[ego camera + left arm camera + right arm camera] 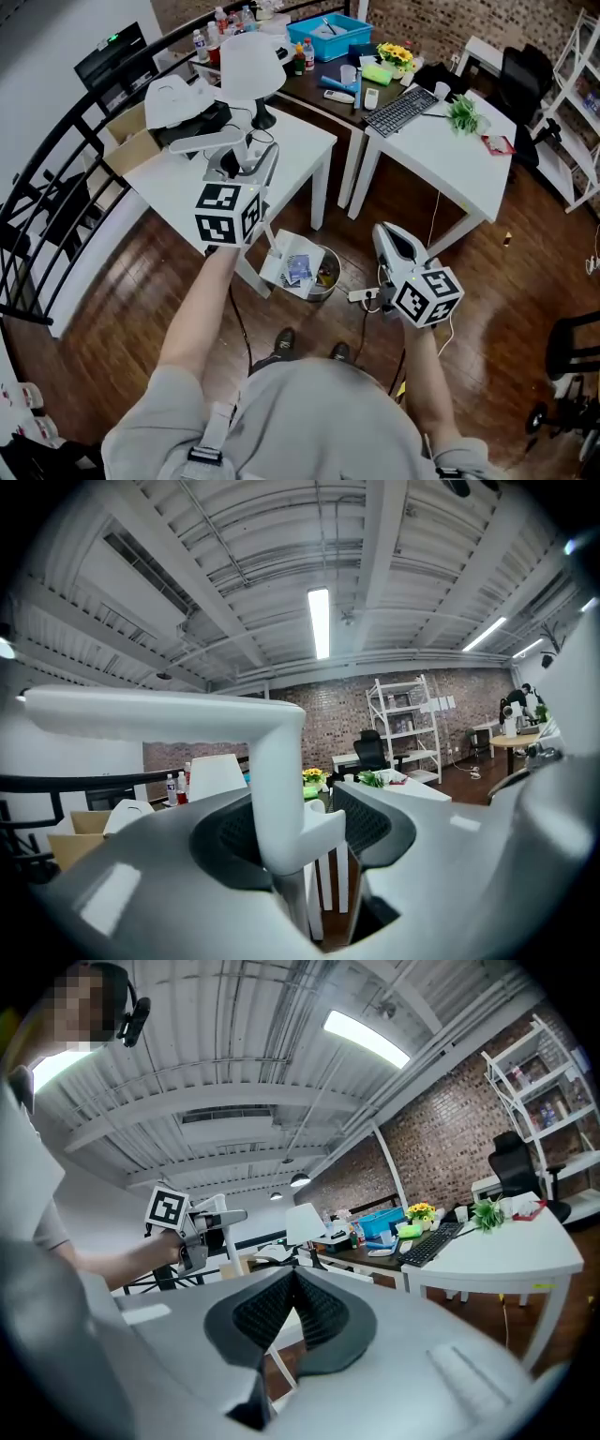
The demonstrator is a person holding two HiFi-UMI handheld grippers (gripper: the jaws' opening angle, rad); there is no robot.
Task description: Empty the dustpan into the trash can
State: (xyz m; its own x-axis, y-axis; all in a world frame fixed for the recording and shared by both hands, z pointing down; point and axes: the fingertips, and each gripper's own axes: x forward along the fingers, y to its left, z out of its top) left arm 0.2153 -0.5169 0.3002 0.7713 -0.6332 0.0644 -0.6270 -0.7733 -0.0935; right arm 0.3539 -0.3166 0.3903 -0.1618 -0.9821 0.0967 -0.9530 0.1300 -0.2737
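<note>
My left gripper (247, 157) (298, 838) is shut on the white handle (272, 789) of a long-handled dustpan. The handle's top bar (208, 142) lies level over the table corner. Its shaft runs down to the white pan (292, 265), which holds blue scraps. In the head view the pan overlaps the left rim of the round metal trash can (328, 274) on the wooden floor. My right gripper (389, 234) (286, 1288) hangs to the right of the can, shut with nothing between its pads. The right gripper view shows the left gripper (187, 1227) at the left.
A white table (291, 141) with a lamp (251, 66) stands just behind the can. A second white table (441, 141) carries a keyboard (403, 111) and a plant. A power strip (362, 295) lies on the floor. A black railing (56, 178) runs along the left.
</note>
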